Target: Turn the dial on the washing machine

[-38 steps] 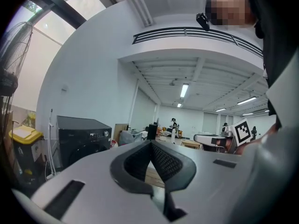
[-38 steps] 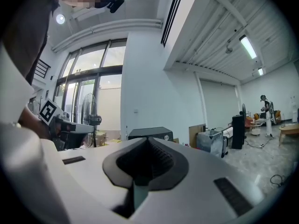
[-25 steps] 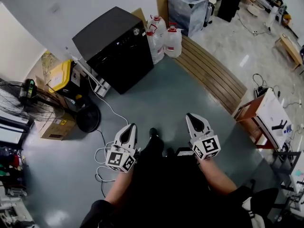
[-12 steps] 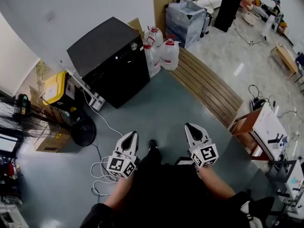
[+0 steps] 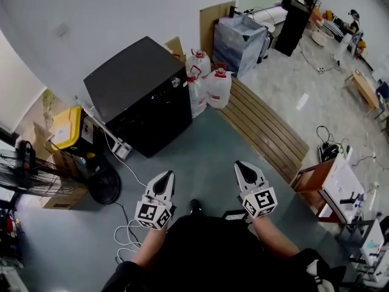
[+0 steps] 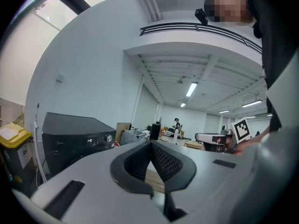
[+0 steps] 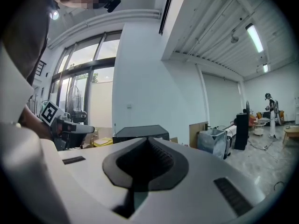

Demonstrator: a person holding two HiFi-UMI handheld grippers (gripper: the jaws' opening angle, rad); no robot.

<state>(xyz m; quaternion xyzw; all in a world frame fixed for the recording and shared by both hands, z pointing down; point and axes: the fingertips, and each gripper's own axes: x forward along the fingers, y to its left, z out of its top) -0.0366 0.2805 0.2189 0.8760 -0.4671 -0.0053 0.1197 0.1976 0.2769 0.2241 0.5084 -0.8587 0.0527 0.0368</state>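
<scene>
I am holding my left gripper (image 5: 164, 177) and my right gripper (image 5: 241, 166) out in front of me, side by side and apart from each other. In the head view both are pointing toward 12 o'clock. The jaws of my left gripper are pressing together at the tips, and nothing is sitting between them. The jaws of my right gripper are pressing together too, and they are holding nothing.

The black washing machine (image 5: 143, 90) is standing on the floor (image 5: 200, 145) by the white wall (image 5: 121, 11). It is at about 11 o'clock from my grippers and well apart from them. Its small round dial (image 5: 175, 82) is sitting at the top of the front, at the corner toward 3 o'clock. Neither gripper is touching it.

Big water jugs (image 5: 209, 81) are standing just beside the machine on its 3 o'clock side. A yellow bin (image 5: 65, 125) is sitting on its 9 o'clock side. A white cable (image 5: 124, 233) is lying on the floor near my left gripper.
</scene>
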